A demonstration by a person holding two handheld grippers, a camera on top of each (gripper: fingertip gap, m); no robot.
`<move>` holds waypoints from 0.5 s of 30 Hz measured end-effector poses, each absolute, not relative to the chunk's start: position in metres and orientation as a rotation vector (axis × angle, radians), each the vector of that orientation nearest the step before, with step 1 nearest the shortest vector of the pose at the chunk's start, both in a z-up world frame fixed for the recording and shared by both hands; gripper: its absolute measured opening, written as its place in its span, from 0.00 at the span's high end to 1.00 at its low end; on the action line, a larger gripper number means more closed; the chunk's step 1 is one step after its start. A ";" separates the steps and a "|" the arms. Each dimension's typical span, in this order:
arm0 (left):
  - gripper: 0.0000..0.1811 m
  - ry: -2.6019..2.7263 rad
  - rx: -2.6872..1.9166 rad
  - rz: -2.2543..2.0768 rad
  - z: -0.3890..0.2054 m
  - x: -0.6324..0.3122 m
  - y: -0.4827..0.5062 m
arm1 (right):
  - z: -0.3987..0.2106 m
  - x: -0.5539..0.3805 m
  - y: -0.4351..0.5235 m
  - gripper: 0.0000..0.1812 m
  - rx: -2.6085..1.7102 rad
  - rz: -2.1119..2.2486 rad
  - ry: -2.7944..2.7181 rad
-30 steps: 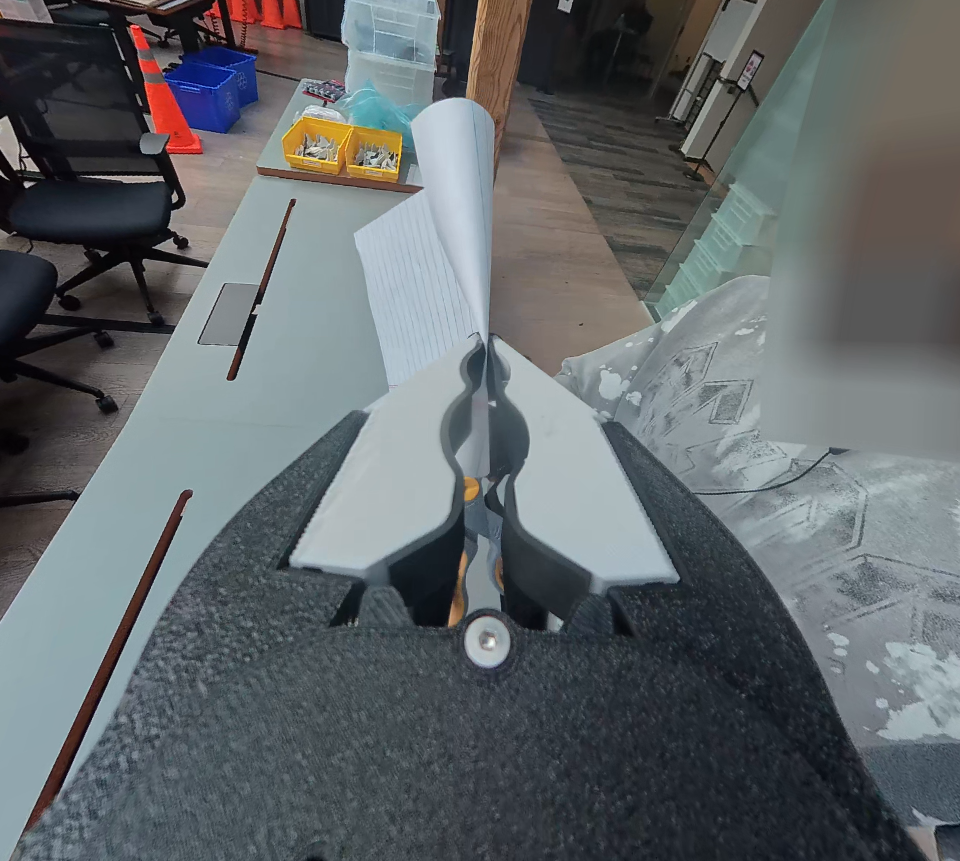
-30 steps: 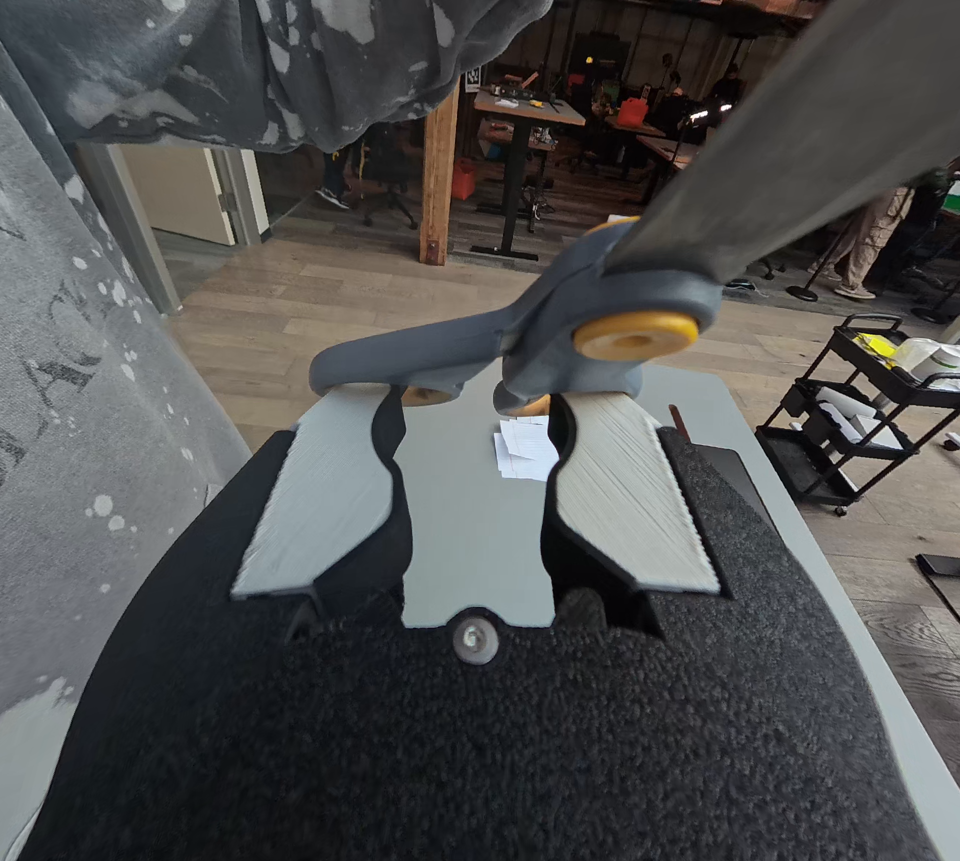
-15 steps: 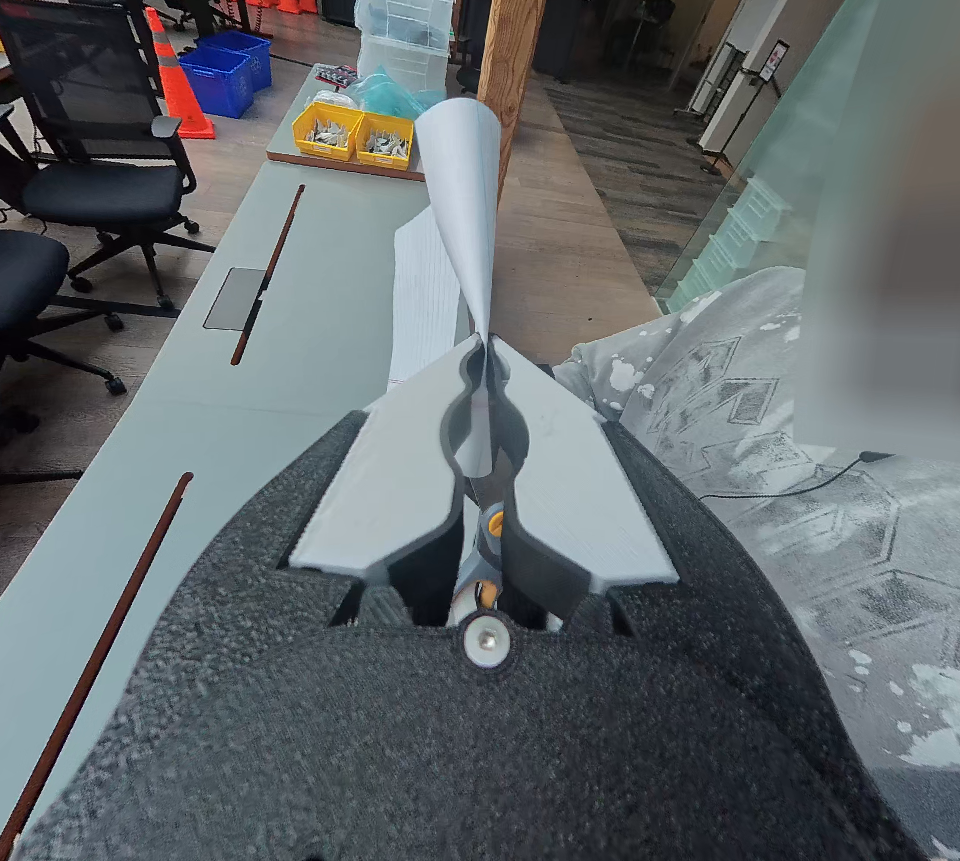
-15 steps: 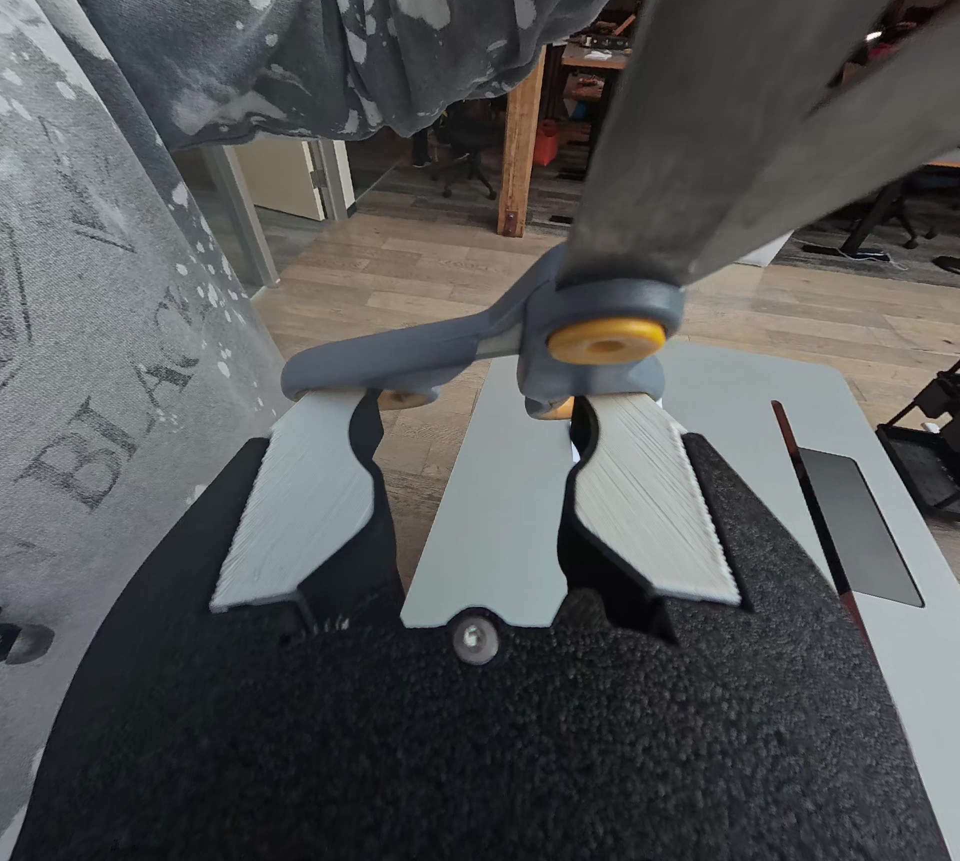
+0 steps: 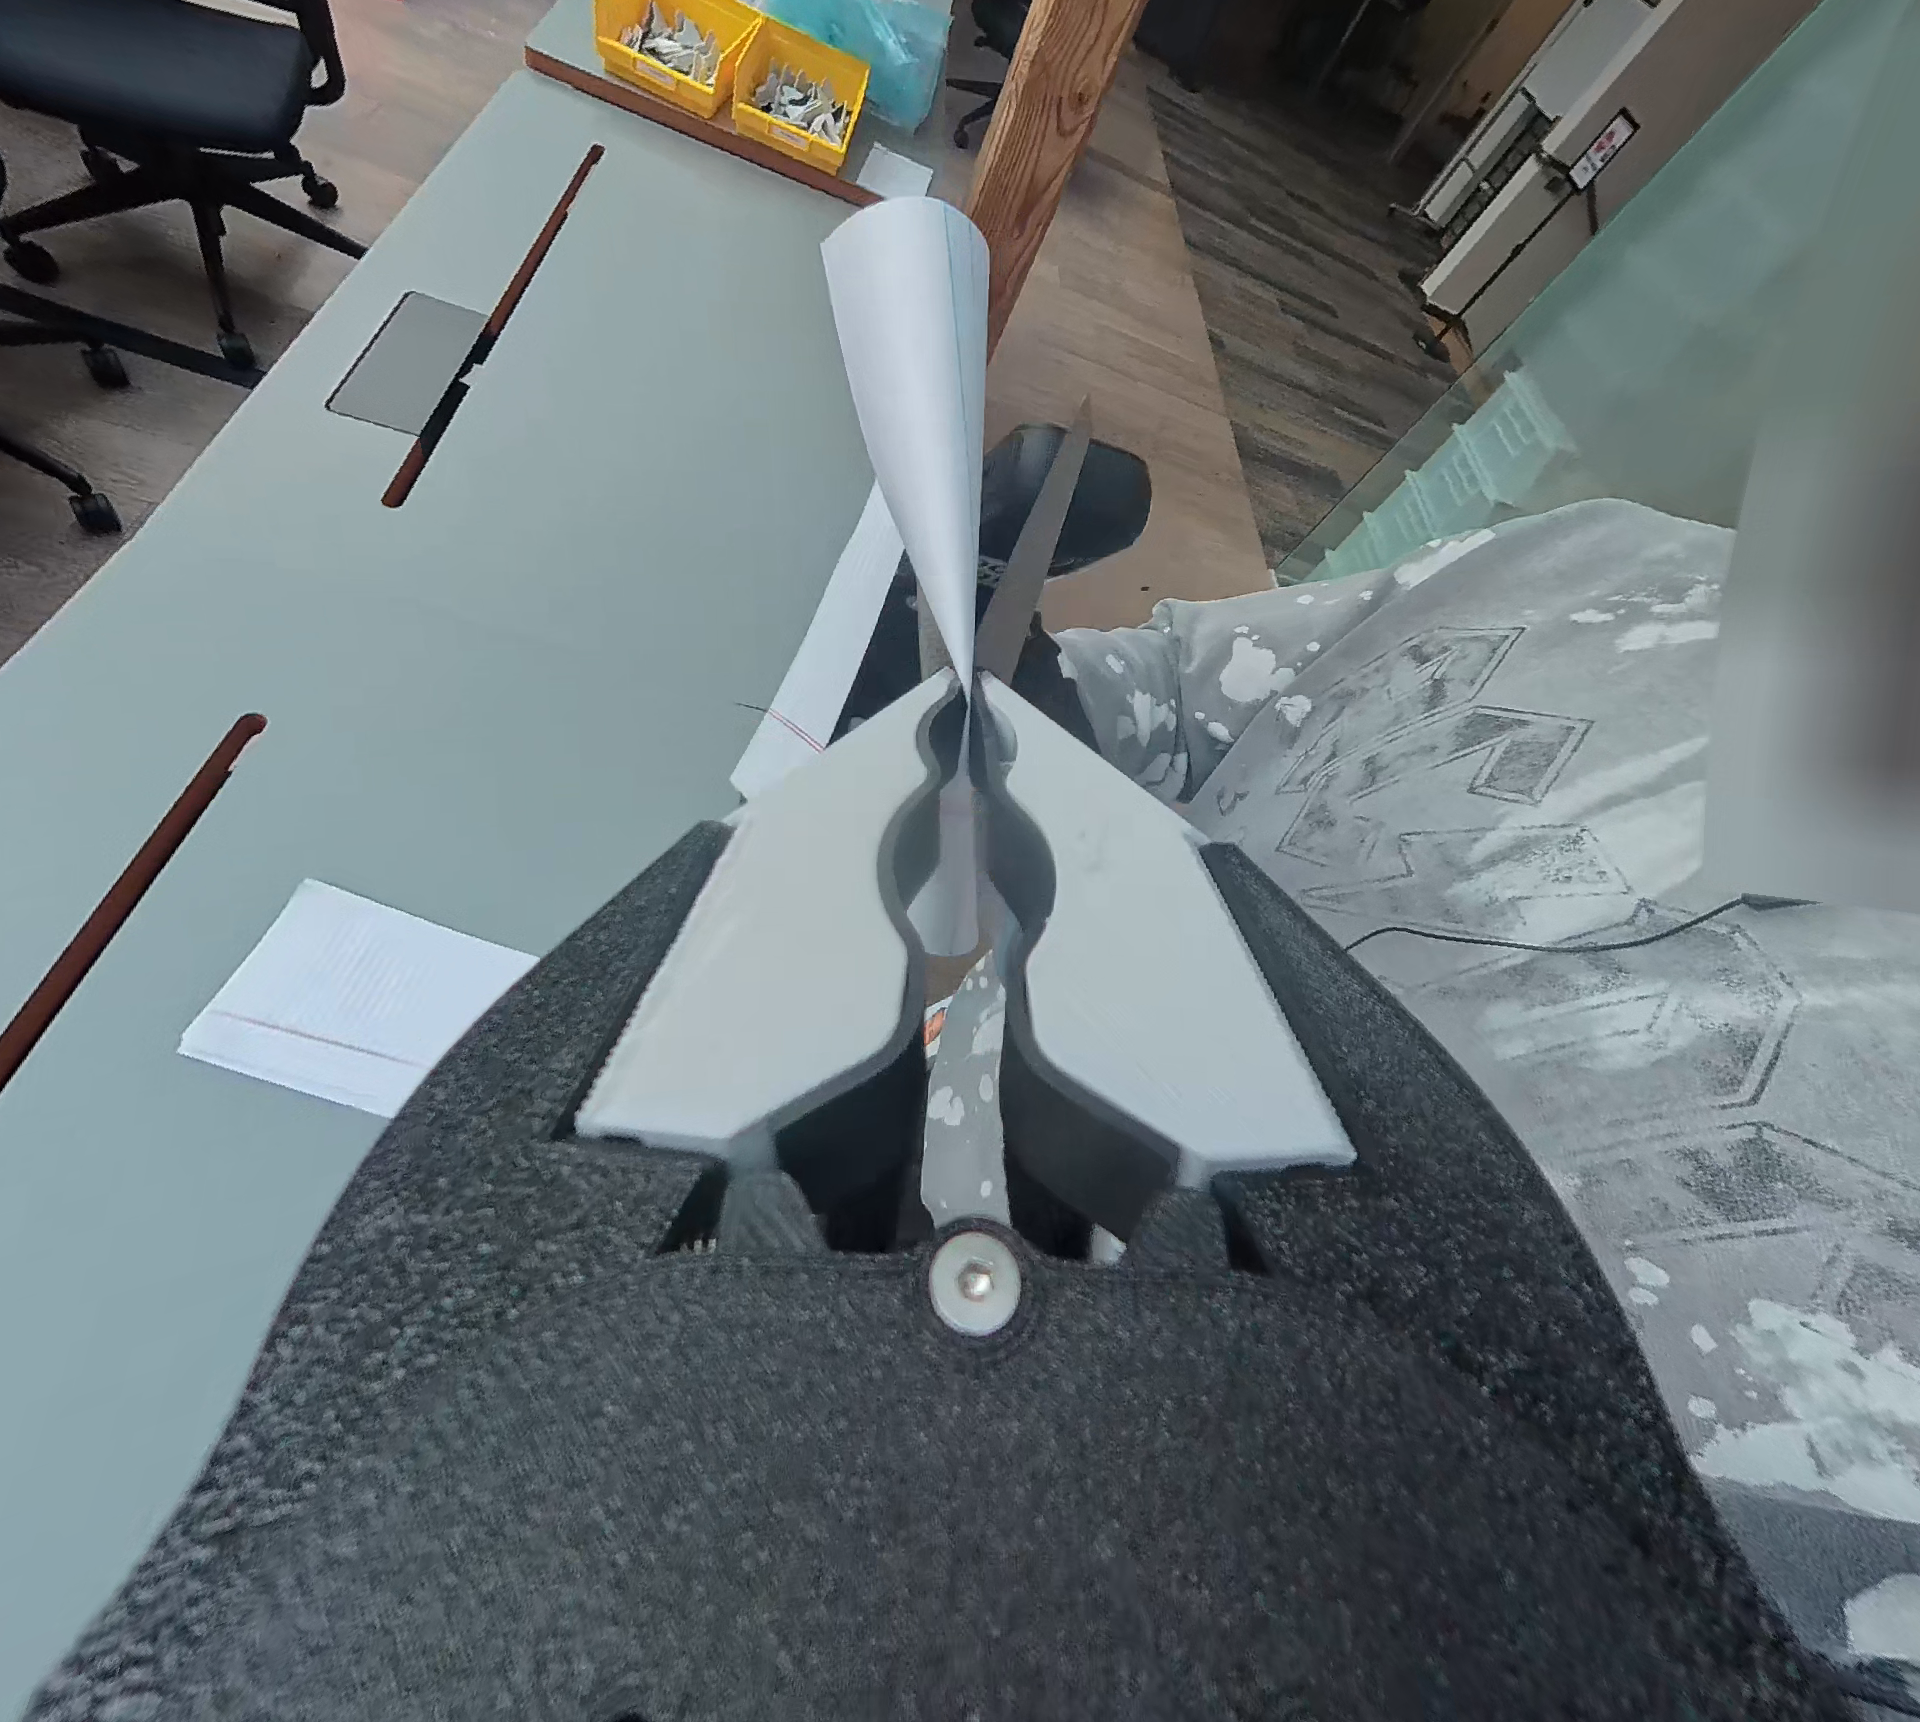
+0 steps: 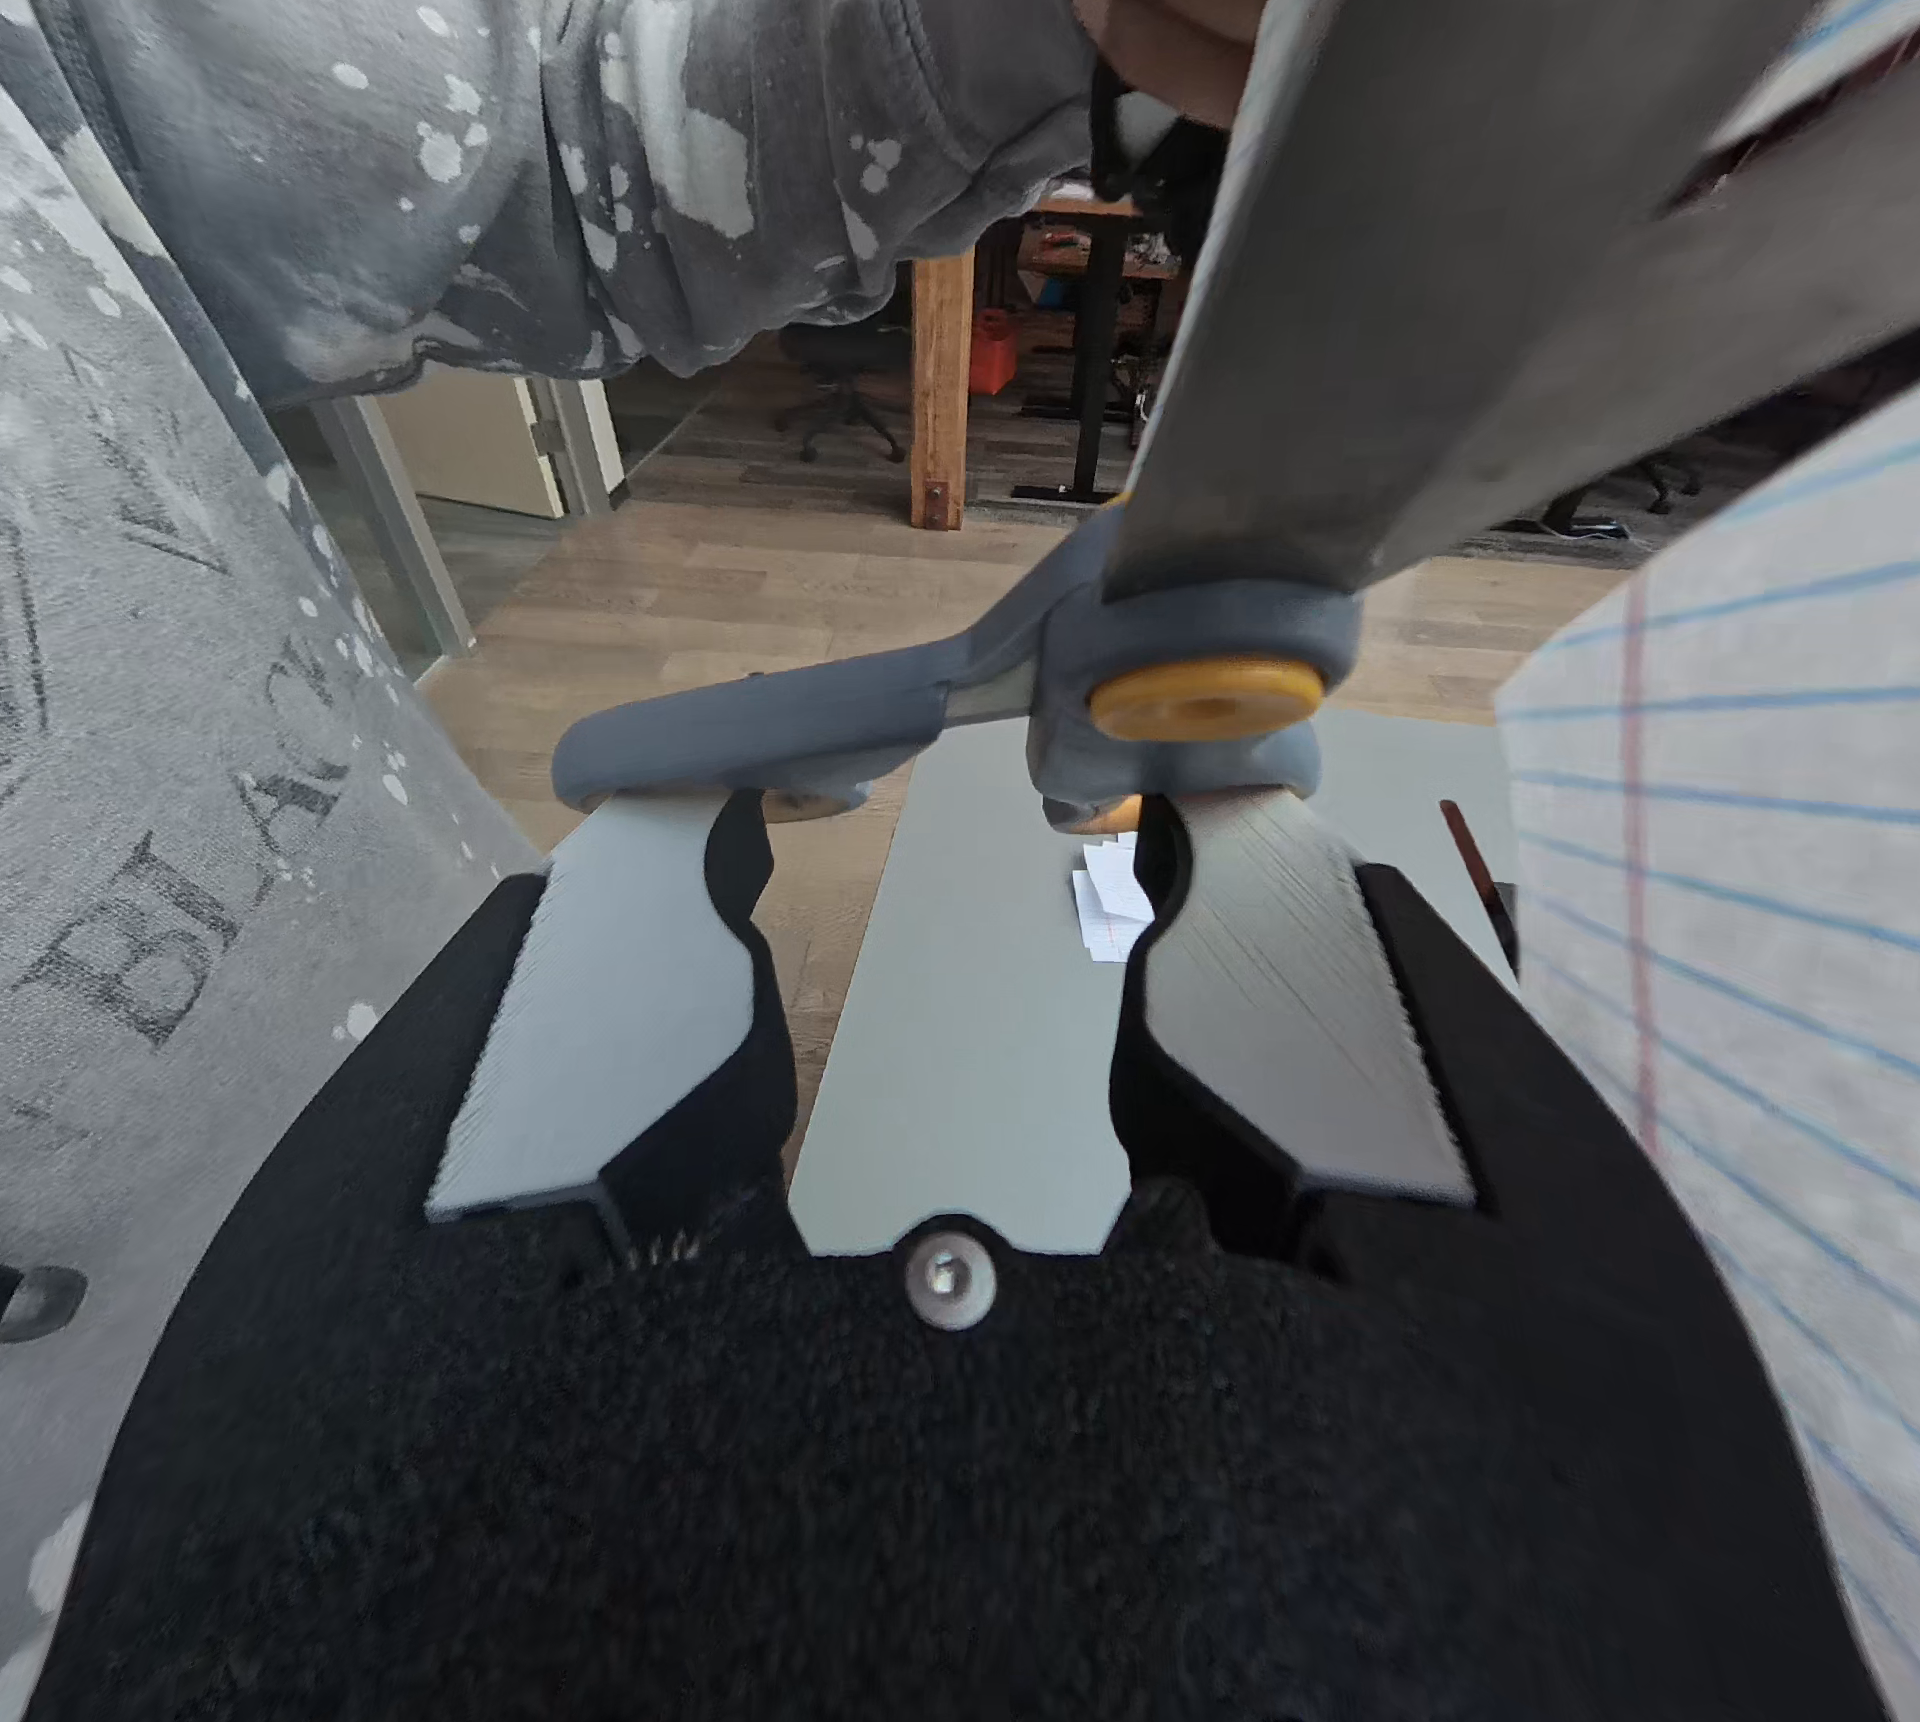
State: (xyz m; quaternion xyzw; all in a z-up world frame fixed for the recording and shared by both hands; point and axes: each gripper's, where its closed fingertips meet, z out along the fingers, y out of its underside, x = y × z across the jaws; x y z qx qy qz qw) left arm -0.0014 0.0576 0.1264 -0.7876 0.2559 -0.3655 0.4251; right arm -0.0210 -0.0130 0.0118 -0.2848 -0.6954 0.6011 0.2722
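My left gripper (image 5: 968,685) is shut on a sheet of white lined paper (image 5: 914,384), which stands up twisted above the fingertips, with its lower part hanging over the table edge. A dark scissors blade (image 5: 1029,529) rises just right of the paper. My right gripper (image 6: 945,820) has its jaws wide apart, and the grey handles of the scissors (image 6: 769,727) with a yellow pivot sit on its fingertips. The open blades (image 6: 1403,270) reach up and right to the lined paper (image 6: 1714,841). A hand and spattered grey sleeve (image 6: 520,114) cross above.
A long grey table (image 5: 520,633) bears a cut piece of lined paper (image 5: 343,997) and two yellow bins (image 5: 675,36) at its far end. Small paper scraps (image 6: 1112,903) lie on the table. A wooden post (image 5: 1081,31), office chairs (image 5: 156,51) and a glass wall (image 5: 1662,218) surround it.
The scissors have moved up to the held sheet, which now fills the right of the right wrist view. The sheet has twisted narrower. The left view has tilted down, showing a cut piece on the table.
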 end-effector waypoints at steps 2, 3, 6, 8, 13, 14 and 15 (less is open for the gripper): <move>1.00 0.629 -1.987 -0.909 0.120 -0.005 0.056 | 0.015 -0.022 -0.008 0.62 -0.784 1.636 -1.834; 1.00 0.623 -1.989 -0.915 0.118 -0.006 0.054 | 0.015 -0.022 -0.006 0.63 -0.792 1.646 -1.823; 1.00 0.613 -2.005 -0.908 0.111 -0.010 0.052 | 0.015 -0.025 -0.001 0.64 -0.816 1.648 -1.790; 1.00 0.600 -2.012 -0.916 0.106 -0.011 0.050 | 0.016 -0.027 0.000 0.64 -0.830 1.655 -1.770; 1.00 0.545 -2.009 -0.953 0.100 -0.012 0.048 | 0.016 -0.034 0.005 0.65 -0.876 1.661 -1.699; 1.00 0.529 -2.010 -0.958 0.098 -0.012 0.047 | 0.016 -0.035 0.007 0.65 -0.888 1.667 -1.686; 1.00 0.519 -2.009 -0.963 0.096 -0.013 0.046 | 0.016 -0.036 0.007 0.66 -0.898 1.673 -1.677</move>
